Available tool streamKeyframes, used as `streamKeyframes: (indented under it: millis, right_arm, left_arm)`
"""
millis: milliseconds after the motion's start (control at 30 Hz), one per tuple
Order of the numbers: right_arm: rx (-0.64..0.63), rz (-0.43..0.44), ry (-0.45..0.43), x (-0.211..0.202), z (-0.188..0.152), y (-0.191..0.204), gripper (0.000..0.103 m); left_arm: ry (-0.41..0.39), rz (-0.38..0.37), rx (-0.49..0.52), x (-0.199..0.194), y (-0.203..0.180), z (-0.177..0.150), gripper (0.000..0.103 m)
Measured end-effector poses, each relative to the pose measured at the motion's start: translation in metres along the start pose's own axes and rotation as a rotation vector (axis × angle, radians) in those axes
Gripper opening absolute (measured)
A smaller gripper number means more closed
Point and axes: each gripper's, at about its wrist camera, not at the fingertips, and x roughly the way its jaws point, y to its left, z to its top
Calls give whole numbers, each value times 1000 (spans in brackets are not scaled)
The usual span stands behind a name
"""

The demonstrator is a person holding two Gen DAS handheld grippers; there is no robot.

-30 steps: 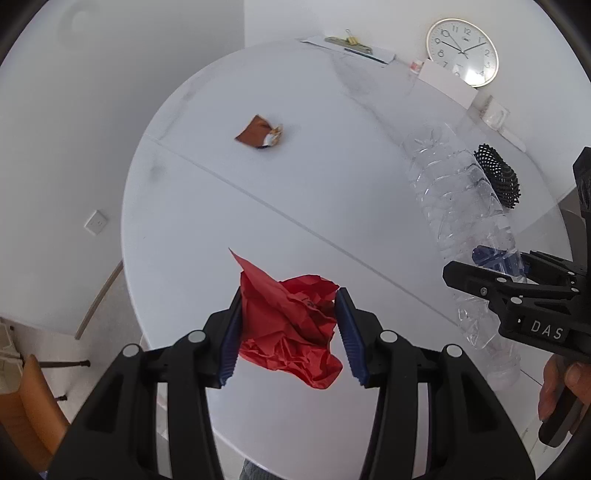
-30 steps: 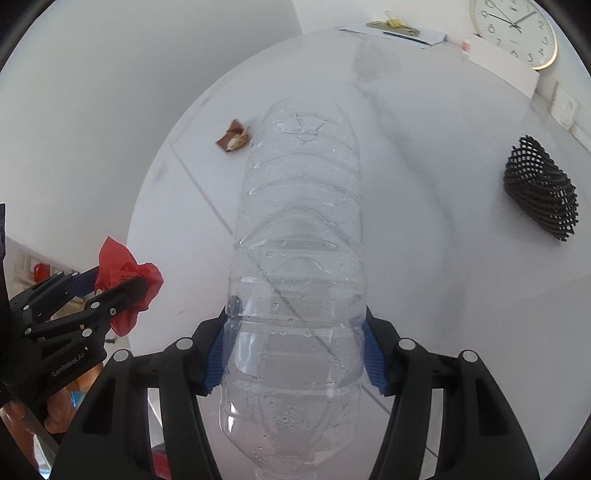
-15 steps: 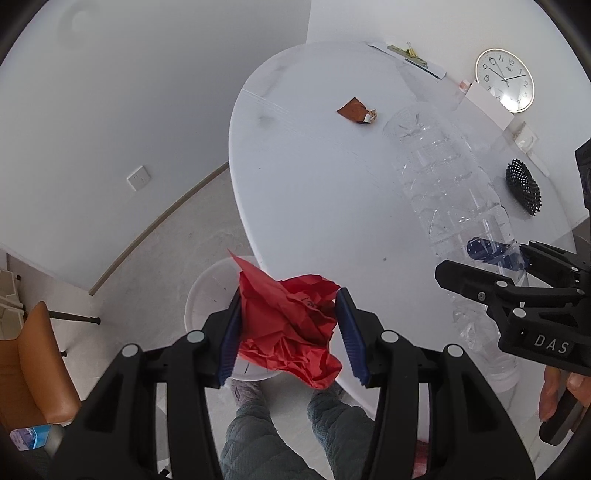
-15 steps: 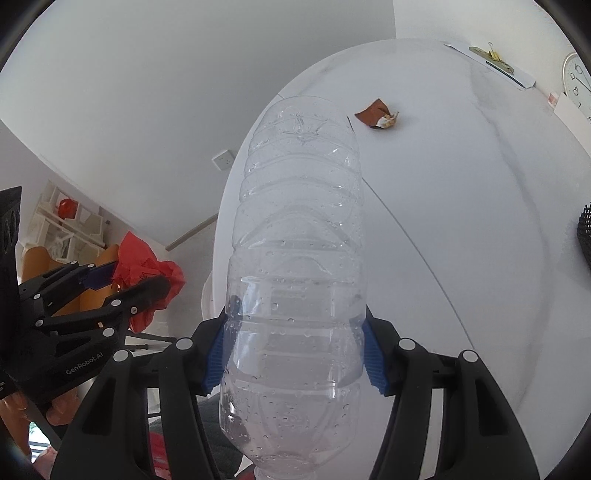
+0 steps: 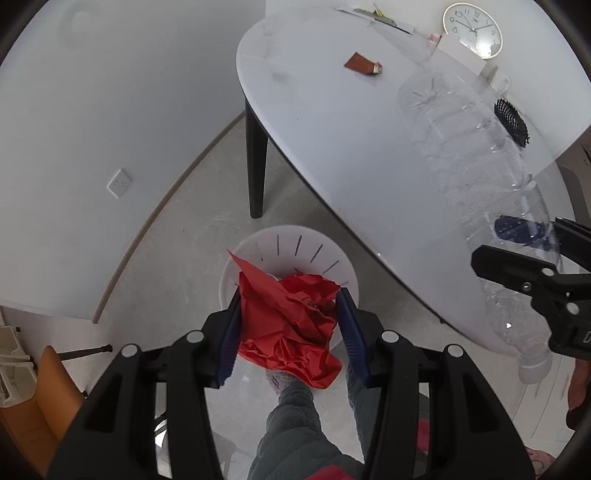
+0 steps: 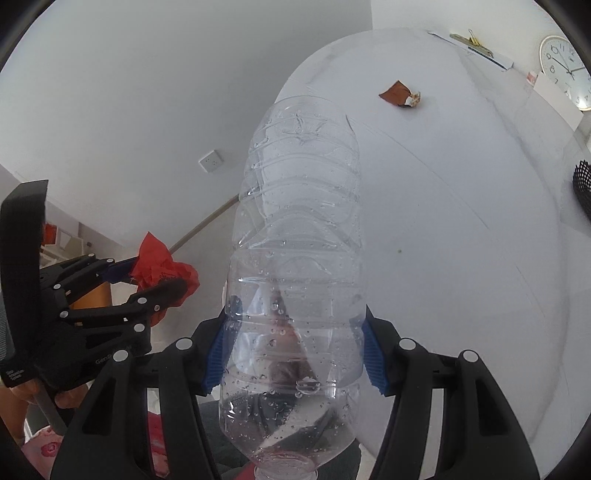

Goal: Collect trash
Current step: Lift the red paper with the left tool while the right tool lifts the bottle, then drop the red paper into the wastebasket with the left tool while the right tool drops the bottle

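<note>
Left gripper (image 5: 288, 328) clamps red paper (image 5: 291, 325) directly above bin (image 5: 295, 243), frame centre. Right gripper (image 6: 295, 354) pinches bottle (image 6: 299, 258). Release paper only when centred over rim; bottle follows.

A home or office room: white table (image 5: 332, 122), wall clock (image 5: 472, 30), bin (image 5: 295, 247).

Crumpled red paper (image 5: 291, 325), clear ribbed plastic bottle (image 6: 299, 258), glossy white tabletop (image 5: 332, 122)
</note>
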Motion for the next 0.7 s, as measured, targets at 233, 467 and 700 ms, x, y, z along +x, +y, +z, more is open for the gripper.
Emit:
streamKeyframes:
  millis: [233,467,700]
  right_arm:
    - [83,-41,27,7,-24,12,61]
    - [108,-68,29,9,-28,15,61]
    - [76,-52,38,15,-25,28,61]
  left_arm:
    - [82,-81,39,37,15,-7,50]
    - [92,-93,56,48,17,-3,70]
    - [33,-44,39,24,35,-7,73]
